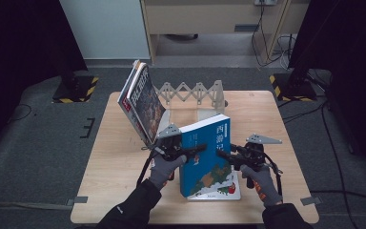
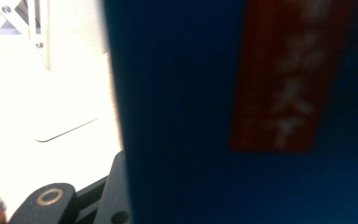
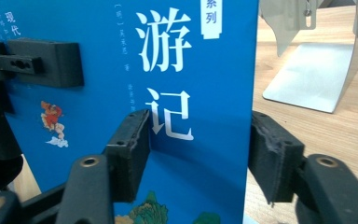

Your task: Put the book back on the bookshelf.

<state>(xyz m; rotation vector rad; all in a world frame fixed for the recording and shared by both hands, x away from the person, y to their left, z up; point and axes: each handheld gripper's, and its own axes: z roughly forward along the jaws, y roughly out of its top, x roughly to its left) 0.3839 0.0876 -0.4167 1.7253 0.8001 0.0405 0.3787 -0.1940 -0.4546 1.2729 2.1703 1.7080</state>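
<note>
The blue book [image 1: 208,157] stands upright near the table's [image 1: 114,181] front edge, long axis vertical, cover toward the person. The left gripper [image 1: 198,149] is clamped on its left edge; the right gripper [image 1: 223,155] straddles its right edge with a gap

Grey carpet floor [image 1: 33,157], pale wall [image 1: 102,28], wooden desk [image 1: 209,19] behind, black curtains [image 1: 14,38] at the sides
</note>
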